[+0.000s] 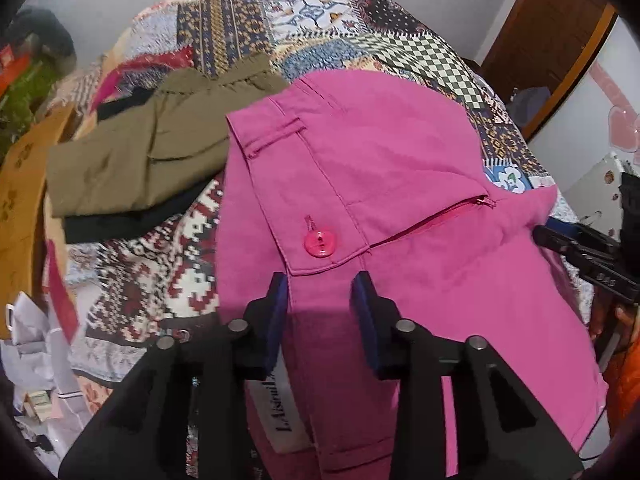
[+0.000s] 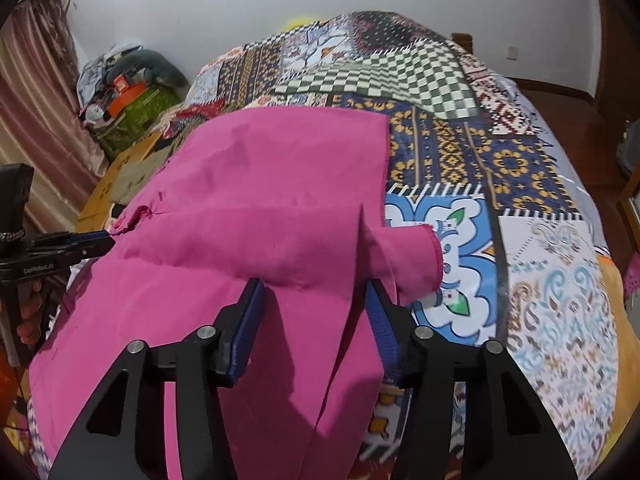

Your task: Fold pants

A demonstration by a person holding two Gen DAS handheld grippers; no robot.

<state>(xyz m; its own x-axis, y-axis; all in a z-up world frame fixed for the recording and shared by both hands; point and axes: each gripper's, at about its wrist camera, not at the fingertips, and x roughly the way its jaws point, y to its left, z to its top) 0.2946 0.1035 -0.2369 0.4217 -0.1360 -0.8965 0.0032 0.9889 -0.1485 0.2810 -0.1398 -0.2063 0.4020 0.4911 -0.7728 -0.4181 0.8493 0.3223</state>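
Observation:
Bright pink pants (image 1: pixel 380 184) lie on a patchwork bedspread (image 1: pixel 304 28), waistband with a pink button (image 1: pixel 318 243) and open zip facing the left wrist view. My left gripper (image 1: pixel 322 286) is open, its fingers straddling the near waistband edge just below the button. In the right wrist view the pant legs (image 2: pixel 260 200) lie folded over, with a rolled hem (image 2: pixel 416 252) at the right. My right gripper (image 2: pixel 316 292) is open, its fingers wide on either side of the near pink cloth. Each gripper shows at the edge of the other's view, the right one (image 1: pixel 576 248) and the left one (image 2: pixel 76 246).
A folded olive garment (image 1: pixel 148 152) on dark cloth lies at the left of the bed. Cardboard boxes (image 2: pixel 120 172) and a heap of bags (image 2: pixel 128 92) stand beside the bed at the left. A wooden door (image 1: pixel 548 40) is at the far right.

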